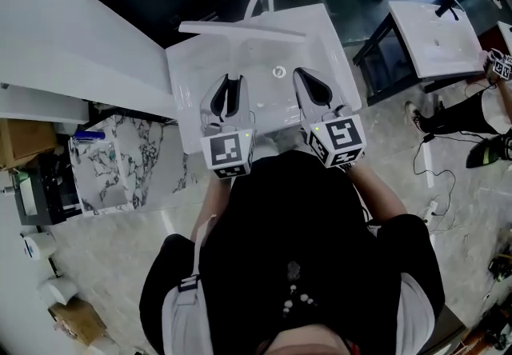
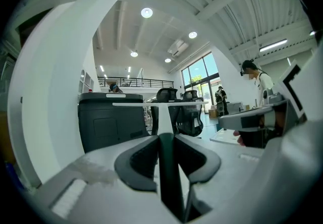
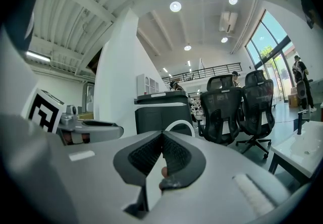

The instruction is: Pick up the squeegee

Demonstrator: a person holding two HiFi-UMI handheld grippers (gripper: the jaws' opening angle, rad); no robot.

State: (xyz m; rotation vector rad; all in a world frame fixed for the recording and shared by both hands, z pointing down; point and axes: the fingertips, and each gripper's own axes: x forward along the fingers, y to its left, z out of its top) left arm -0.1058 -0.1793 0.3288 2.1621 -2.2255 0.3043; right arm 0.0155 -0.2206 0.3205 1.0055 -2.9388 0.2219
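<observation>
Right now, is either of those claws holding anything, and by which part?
The left gripper is shut on the squeegee, gripping its dark handle. The right gripper is shut and empty.

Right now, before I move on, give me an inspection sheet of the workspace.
Surface: white sink basin with drain.
Job's things: squeegee, handle gripped, blade toward the faucet.
Clutter: nothing seen in the basin.
Grippers: left gripper shut on the squeegee; right gripper shut, empty.
Cables: cable on the floor, right side.
Surroundings: second sink, office chairs, marbled slab.
</observation>
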